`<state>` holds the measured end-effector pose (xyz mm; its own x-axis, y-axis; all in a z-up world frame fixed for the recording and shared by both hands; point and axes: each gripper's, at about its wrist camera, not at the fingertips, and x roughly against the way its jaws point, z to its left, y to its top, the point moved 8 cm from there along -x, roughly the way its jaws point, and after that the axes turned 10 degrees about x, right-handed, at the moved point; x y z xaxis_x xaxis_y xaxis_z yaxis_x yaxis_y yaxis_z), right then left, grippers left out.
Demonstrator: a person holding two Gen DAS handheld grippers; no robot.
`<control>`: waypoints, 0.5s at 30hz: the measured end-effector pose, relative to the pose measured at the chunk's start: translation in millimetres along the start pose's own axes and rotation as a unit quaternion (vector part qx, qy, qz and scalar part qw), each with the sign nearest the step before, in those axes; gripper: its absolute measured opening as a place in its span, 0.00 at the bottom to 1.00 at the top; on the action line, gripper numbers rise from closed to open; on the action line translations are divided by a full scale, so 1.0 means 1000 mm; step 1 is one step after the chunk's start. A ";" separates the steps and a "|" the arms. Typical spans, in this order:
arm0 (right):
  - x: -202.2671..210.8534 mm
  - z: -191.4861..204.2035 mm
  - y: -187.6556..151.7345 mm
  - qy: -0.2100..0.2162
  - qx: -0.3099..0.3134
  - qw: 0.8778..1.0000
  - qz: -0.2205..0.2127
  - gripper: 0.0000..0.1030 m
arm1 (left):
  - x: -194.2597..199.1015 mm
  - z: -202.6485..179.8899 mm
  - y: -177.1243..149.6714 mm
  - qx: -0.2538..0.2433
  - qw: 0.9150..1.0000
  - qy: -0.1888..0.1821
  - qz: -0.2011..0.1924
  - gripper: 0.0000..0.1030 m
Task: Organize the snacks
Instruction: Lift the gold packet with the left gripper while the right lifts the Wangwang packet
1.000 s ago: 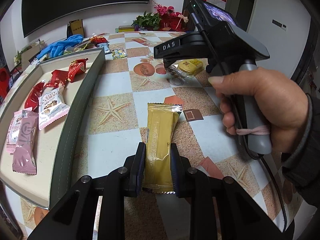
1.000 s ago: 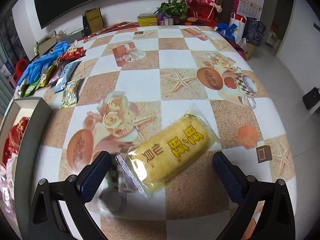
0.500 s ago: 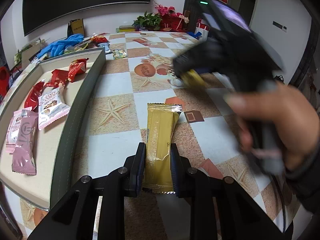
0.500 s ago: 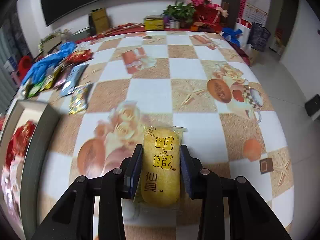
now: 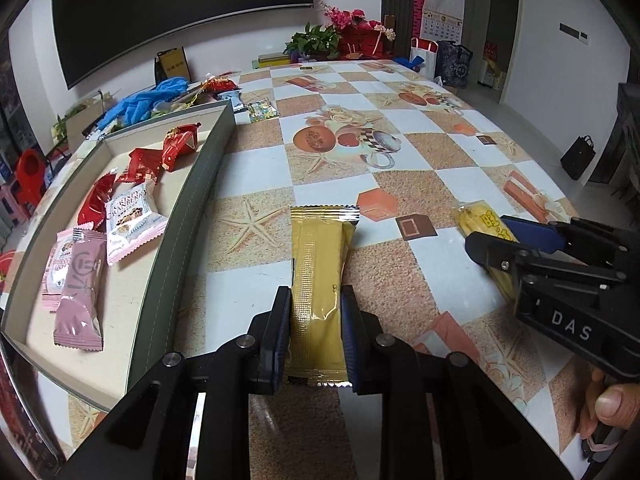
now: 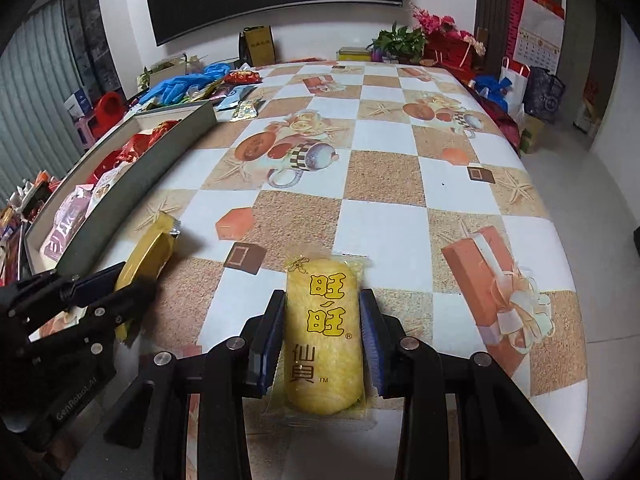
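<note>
A: Right gripper (image 6: 322, 334) has swung from the far middle of the table to the near right since a second ago, and its wide jaws have come in onto the yellow plastic-wrapped rice cracker pack (image 6: 325, 340).

B: Pads pressing it?

A: Yes, both blue pads sit against the pack's sides, pack lengthwise between them over the checkered tablecloth (image 6: 384, 184).

B: Left gripper (image 5: 316, 330)?

A: Unchanged, clamped narrow on the long gold foil snack sachet (image 5: 318, 276), sachet sticking out ahead over the cloth (same as before).

B: Tray?

A: Long grey-walled tray (image 5: 188, 216) just left of the sachet, holding red foil candies (image 5: 160, 156), a white cranberry-cookie packet (image 5: 130, 216) and pink wrapped bars (image 5: 78, 284).
</note>
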<state>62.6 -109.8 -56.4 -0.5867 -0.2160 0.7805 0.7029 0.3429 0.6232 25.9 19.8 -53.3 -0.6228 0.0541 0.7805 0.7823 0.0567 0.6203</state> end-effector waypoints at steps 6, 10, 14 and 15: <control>0.000 0.003 0.000 0.013 0.008 1.000 -0.005 0.37 | -0.002 0.000 0.001 -0.001 1.000 0.003 0.000 0.25; 0.000 0.007 -0.001 0.013 0.018 1.000 -0.002 0.37 | -0.002 0.001 0.001 -0.002 1.000 0.003 0.000 0.25; 0.002 0.015 -0.004 0.007 0.038 0.999 0.004 0.37 | -0.001 0.002 0.002 0.000 1.000 0.001 0.000 0.25; 0.002 0.015 -0.005 0.007 0.040 0.999 0.004 0.37 | -0.001 0.001 0.001 -0.002 1.000 0.003 0.000 0.25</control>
<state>51.7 -98.1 -58.3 -0.5758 -0.2253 0.7859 0.6728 0.4155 0.6121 27.9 21.1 -53.6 -0.6228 0.0474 0.7810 0.7823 0.0536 0.6206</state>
